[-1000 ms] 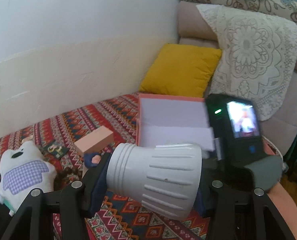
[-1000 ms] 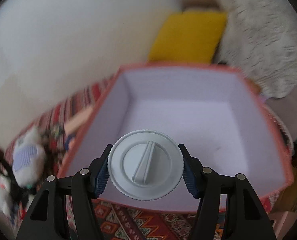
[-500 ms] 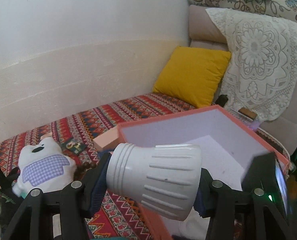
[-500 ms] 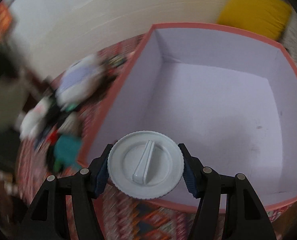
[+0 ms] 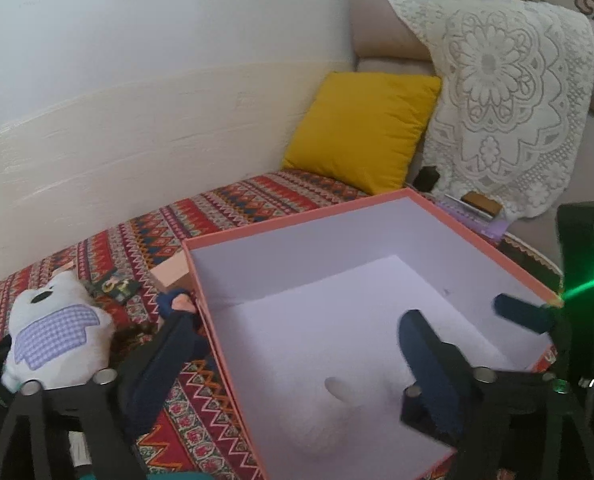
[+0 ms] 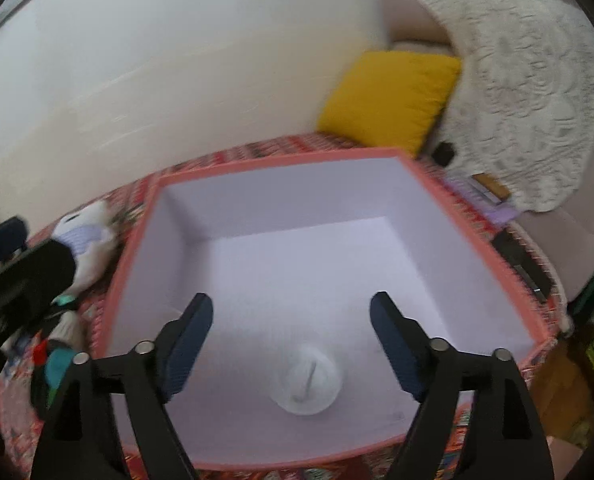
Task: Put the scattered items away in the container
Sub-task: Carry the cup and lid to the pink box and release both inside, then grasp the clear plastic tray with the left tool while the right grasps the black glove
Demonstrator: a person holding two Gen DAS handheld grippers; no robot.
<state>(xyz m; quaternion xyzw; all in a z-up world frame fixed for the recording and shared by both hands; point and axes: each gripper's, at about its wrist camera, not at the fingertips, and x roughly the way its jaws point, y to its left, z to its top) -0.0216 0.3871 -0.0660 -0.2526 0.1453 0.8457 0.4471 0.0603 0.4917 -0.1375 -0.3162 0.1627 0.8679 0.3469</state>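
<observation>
The orange box (image 5: 381, 200) with a white inside sits on the patterned cover. My left gripper (image 5: 297, 340) hangs over its near left wall, jaws opening, with nothing between the pads. Below it a white ribbed jar (image 5: 329, 416) shows as a pale blur inside the box. My right gripper (image 6: 293, 320) is above the box's near side, jaws also opening and empty. The white round lid (image 6: 305, 380) lies blurred on the box floor beneath it. A white plush toy (image 5: 53, 328) with a checked purple patch lies left of the box.
A pink block (image 5: 173, 272), a small dark card (image 5: 115, 286) and a small blue figure (image 5: 175, 304) lie by the box's left wall. A yellow cushion (image 5: 361, 124) and a lace-covered sofa back (image 5: 509, 92) stand behind. More small items (image 6: 57, 360) crowd the near left.
Both grippers have opened. The white jar has left the left gripper and the lid has left the right one, and both are now down inside the box.
</observation>
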